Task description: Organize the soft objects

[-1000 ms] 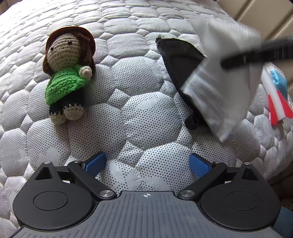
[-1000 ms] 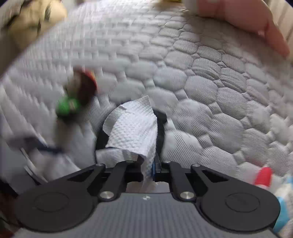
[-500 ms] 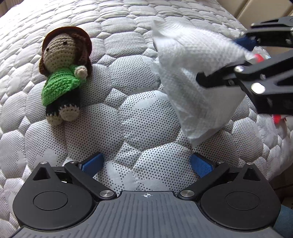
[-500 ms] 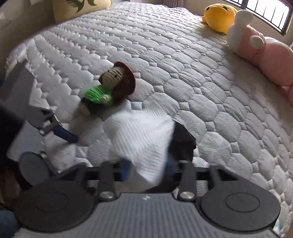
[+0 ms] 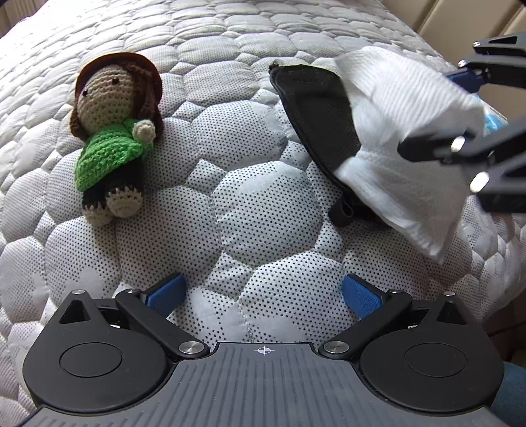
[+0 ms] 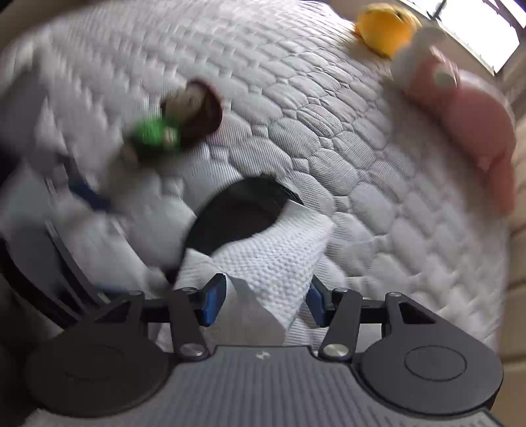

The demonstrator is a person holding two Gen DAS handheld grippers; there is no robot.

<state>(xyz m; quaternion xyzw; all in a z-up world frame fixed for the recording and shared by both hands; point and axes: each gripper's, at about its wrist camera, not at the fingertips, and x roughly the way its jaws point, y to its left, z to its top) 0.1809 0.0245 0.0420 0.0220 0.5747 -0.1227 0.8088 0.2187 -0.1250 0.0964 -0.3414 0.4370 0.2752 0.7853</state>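
Observation:
A white paper towel (image 5: 404, 138) lies half over a black pouch (image 5: 315, 111) on the quilted mattress. My right gripper (image 6: 263, 299) hangs over the towel (image 6: 273, 259). Its jaws are closing, with the towel loose between the blue pads and no pad pressing on it. The pouch (image 6: 240, 213) shows just beyond the towel. A crochet doll (image 5: 111, 138) in a green top and brown hat lies on its back to the left, blurred in the right wrist view (image 6: 171, 124). My left gripper (image 5: 263, 292) stands open over bare mattress, nothing between its fingers.
The grey quilted mattress (image 5: 263, 203) drops off at its right edge, beside beige panels (image 5: 460, 19). A yellow plush (image 6: 384, 29) and a pink plush (image 6: 460, 108) lie at the far side of the bed. Something blue (image 5: 493, 118) peeks from behind the towel.
The right gripper went from shut on the towel to open around it. It rolled and shifted toward the right edge, uncovering the black pouch. The left gripper stayed still.

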